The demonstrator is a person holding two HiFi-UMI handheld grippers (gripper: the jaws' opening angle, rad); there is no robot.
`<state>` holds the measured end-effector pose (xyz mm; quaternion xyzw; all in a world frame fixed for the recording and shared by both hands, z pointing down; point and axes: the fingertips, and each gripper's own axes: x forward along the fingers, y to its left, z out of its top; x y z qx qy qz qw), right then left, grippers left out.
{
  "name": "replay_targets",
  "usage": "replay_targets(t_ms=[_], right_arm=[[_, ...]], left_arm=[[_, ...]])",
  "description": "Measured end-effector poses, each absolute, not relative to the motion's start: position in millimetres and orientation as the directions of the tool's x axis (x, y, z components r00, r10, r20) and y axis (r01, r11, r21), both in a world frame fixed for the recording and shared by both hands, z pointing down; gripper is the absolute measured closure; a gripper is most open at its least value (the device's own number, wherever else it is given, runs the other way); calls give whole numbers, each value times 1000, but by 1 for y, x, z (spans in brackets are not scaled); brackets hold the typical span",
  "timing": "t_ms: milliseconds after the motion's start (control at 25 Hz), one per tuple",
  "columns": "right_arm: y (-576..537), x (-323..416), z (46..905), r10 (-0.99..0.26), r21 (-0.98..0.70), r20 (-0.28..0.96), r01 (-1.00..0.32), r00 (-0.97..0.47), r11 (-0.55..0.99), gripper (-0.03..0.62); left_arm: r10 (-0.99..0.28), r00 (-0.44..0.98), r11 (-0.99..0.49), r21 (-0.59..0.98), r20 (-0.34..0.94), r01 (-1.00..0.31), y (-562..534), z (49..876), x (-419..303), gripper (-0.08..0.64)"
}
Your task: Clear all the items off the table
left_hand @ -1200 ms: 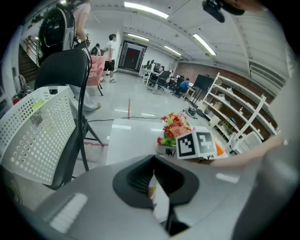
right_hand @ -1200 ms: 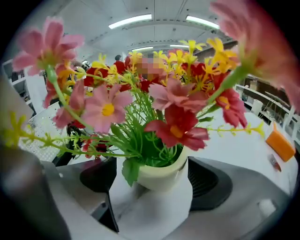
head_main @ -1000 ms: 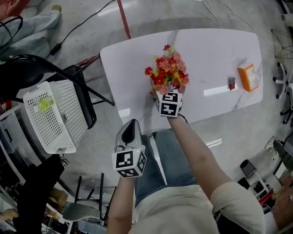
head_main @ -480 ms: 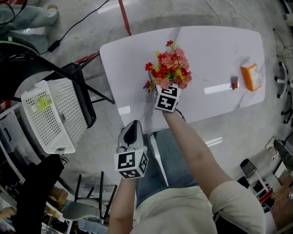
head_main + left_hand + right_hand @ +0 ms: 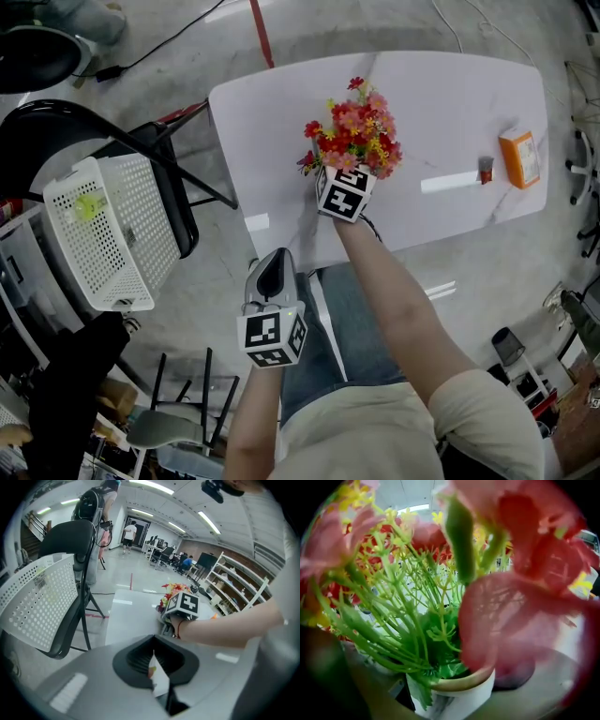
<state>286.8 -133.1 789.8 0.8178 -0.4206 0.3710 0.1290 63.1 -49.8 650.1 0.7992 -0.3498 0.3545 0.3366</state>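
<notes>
Straddling flower pot (image 5: 461, 693) at front edge of surface (image 5: 441, 98), right gripper (image 5: 343, 186): fingers just been opening, now spread, pot between them. Left gripper (image 5: 271, 261) off surface, fingers pressed together. Orange box (image 5: 520, 157) far right on surface.

You have red, pink and yellow artificial flowers (image 5: 352, 131) in a white, grey-veined pot (image 5: 464, 698). Small rectangular box (image 5: 520, 157): orange.

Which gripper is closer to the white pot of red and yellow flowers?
Right. The right gripper, fingers just opening, straddles the white pot; the left gripper hangs beyond the near edge of the white table.
</notes>
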Motion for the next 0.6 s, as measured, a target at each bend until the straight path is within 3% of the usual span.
replay_targets(t_ms=[600], right_arm=[[-117, 288, 774, -621, -76, 732, -873, 279, -482, 63]], left_arm=[[-337, 517, -542, 287, 787, -790, -48, 629, 71, 552]])
